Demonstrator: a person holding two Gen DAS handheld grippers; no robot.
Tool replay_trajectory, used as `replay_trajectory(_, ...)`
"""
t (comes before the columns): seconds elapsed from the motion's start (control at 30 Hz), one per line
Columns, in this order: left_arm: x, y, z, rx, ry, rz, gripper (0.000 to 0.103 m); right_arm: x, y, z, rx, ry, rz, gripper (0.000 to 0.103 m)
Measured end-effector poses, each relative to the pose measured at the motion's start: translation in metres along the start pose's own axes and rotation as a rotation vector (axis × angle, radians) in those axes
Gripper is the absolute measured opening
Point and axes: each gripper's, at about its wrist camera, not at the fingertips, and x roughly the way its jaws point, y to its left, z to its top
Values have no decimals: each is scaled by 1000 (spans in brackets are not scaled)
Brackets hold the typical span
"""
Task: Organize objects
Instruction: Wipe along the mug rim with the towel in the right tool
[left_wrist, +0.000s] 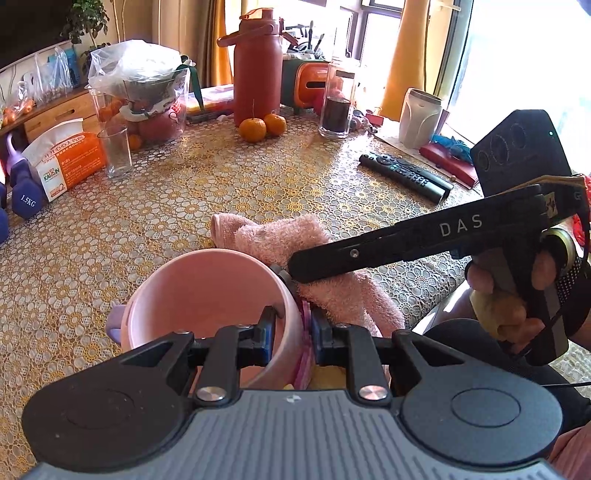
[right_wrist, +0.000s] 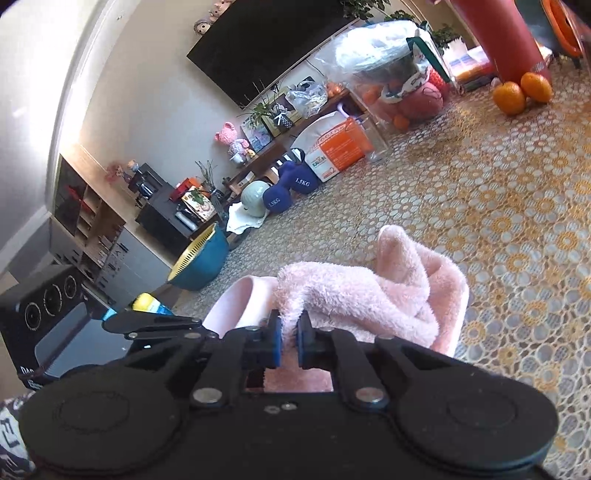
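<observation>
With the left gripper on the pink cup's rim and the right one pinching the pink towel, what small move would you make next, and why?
Probably lift the towel over the cup and lower it inside. The right gripper is shut on the towel beside the rim, the left gripper steadies the cup's wall, and the cup looks empty.

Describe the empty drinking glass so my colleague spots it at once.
Start at the tall red flask at the table's far side. Go left past the clear fruit container; the glass stands before it, beside the orange-and-white box. It alone is clear, empty and lidless.
</observation>
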Motion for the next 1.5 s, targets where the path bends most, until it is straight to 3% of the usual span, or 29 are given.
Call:
replay_trajectory(0.1, -2, 2, -1, -4, -1, -13, 19, 3, -10, 0, 55, -12, 14, 7)
replay_trajectory(0.3, -4, -2, -4, 23, -3, -17, 19, 5, -18, 5, 41, 3, -47, 6)
replay_trajectory(0.43, -4, -3, -4, 32, -5, -25, 19, 1, -12, 18, 25, -11, 8, 7)
replay_trajectory(0.57, -3, -3, -5, 37, 1, -24, 19, 17, -9, 17, 19, 43, 19, 7)
replay_trajectory(0.73, -2, -4, -4, 41, 2, -23, 19, 23, -26, 9, 87, 50, 16, 7)
replay_trajectory(0.83, -3, -1, -4, 31, -2, -24, 19, 18, -23, 11, 31, 39, -81, 7)
replay_trajectory(1.0, -1, -1, -2, 26, -3, -25, 19, 8, -23, 19, 72, 1, 12, 7)
replay_trajectory(1.23, -1, -2, -1, 25, -2, -25, 19, 23, -25, 11, 97, 43, 16, 7)
replay_trajectory(1.5, -4, -1, 3, 14, -11, 6, 19, 17, -17, 14, -9, 51, -95, 7)
